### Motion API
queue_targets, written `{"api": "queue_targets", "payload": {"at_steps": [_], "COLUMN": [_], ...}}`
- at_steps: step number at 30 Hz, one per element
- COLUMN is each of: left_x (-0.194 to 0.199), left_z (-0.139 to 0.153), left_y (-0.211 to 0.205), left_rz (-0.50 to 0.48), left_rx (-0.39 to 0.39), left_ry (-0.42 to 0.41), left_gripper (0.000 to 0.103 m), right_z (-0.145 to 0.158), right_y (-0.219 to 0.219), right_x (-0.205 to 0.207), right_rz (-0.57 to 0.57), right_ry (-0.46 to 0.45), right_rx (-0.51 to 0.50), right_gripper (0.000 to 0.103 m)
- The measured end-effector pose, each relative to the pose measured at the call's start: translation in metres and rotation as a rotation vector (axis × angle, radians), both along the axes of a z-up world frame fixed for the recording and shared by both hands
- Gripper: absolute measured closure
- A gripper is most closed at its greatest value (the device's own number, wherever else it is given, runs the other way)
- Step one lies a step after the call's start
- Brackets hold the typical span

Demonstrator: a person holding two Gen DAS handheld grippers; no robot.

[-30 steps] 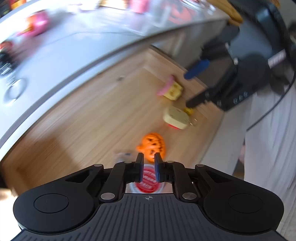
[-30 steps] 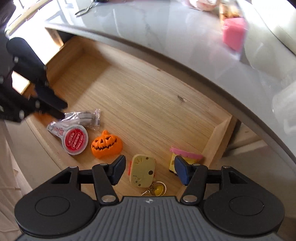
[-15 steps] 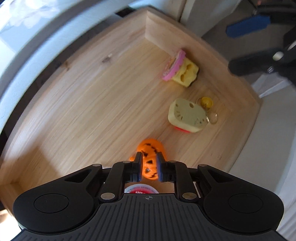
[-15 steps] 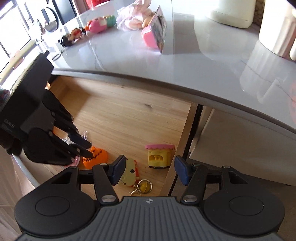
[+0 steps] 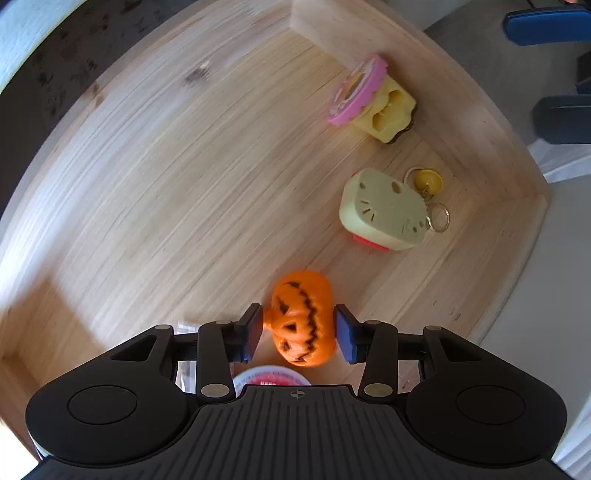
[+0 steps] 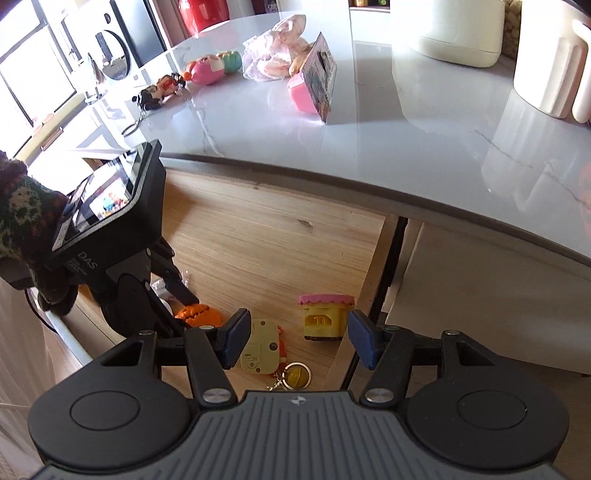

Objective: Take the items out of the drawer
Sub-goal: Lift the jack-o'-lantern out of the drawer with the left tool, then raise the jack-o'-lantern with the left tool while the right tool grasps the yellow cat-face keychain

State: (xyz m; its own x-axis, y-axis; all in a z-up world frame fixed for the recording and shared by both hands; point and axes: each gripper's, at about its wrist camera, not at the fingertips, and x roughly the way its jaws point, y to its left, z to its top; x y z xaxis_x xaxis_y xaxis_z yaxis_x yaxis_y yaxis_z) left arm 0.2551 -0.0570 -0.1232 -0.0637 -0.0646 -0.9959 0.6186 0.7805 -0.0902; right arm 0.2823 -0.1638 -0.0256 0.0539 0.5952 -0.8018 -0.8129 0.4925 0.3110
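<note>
The wooden drawer (image 5: 147, 184) is pulled out. On its floor lies an orange pumpkin toy (image 5: 301, 317), and my left gripper (image 5: 299, 332) is open with one pad on each side of it. A red-lidded round tub (image 5: 271, 374) peeks out just behind the fingers. Further right lie a pale yellow keychain toy (image 5: 384, 212) and a yellow block with a pink lid (image 5: 373, 99). My right gripper (image 6: 300, 339) hovers open and empty above the drawer's front right, over the keychain toy (image 6: 260, 350) and the block (image 6: 325, 317). The right wrist view also shows the pumpkin (image 6: 199, 314) under the left gripper body (image 6: 122, 258).
A grey marble countertop (image 6: 369, 147) overhangs the drawer and carries small toys, a pink box (image 6: 314, 88) and white containers (image 6: 461, 29). A knit sleeve (image 6: 22, 214) holds the left tool. The drawer's right wall (image 5: 461, 110) stands close to the block.
My left gripper went from shut to open and came down around the pumpkin. The right gripper stayed open and drew back a little, tilting up toward the countertop.
</note>
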Motion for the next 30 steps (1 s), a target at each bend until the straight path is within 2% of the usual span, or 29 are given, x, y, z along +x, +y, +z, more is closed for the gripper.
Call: {"api": "queue_targets", "payload": {"at_steps": [2,7,9,13,18,20,22,24,28,30], "left_x": [-0.002,-0.005,-0.008,-0.026,-0.043,-0.041,-0.040,-0.039,-0.042,-0.047], "left_z": [0.003,0.015,0.034,0.075,0.085,0.082,0.082,0.078,0.080,0.082], "left_y": [-0.001,0.006,0.019,0.071,0.145,0.160,0.167,0.178,0.182,0.183], "left_rz": [-0.011,0.003,0.035,0.162,0.349,0.417,0.431,0.429,0.405,0.397], "left_rx": [-0.012,-0.050,-0.120,-0.310,-0.432,-0.444,-0.475,-0.507,-0.477,-0.477], "left_ry": [-0.009,0.002,-0.034,-0.094,-0.147,-0.165,-0.188,-0.194,-0.221,-0.217], "left_gripper": [0.061,0.062,0.062,0.062,0.062,0.062,0.062,0.062,0.062,0.062], "right_z": [-0.002,-0.007,-0.007,-0.005,-0.017,-0.028,-0.041,-0.053,-0.073,-0.075], "right_y": [0.002,0.009,0.011,0.021,0.057,0.080,0.101,0.117,0.135,0.138], "right_x": [-0.002,-0.005,-0.006,-0.015,-0.021,-0.024,-0.028,-0.031,-0.041,-0.044], "right_rz": [0.010,0.034,0.040,0.084,0.188,0.229,0.260,0.281,0.319,0.329], "right_ry": [-0.008,-0.017,-0.023,-0.061,0.039,0.052,0.074,0.092,0.069,0.054], "right_rx": [-0.018,-0.048,-0.060,-0.092,-0.165,-0.230,-0.301,-0.367,-0.525,-0.559], "right_gripper": [0.044,0.044,0.044,0.044,0.044,0.044,0.044,0.044,0.044,0.044]}}
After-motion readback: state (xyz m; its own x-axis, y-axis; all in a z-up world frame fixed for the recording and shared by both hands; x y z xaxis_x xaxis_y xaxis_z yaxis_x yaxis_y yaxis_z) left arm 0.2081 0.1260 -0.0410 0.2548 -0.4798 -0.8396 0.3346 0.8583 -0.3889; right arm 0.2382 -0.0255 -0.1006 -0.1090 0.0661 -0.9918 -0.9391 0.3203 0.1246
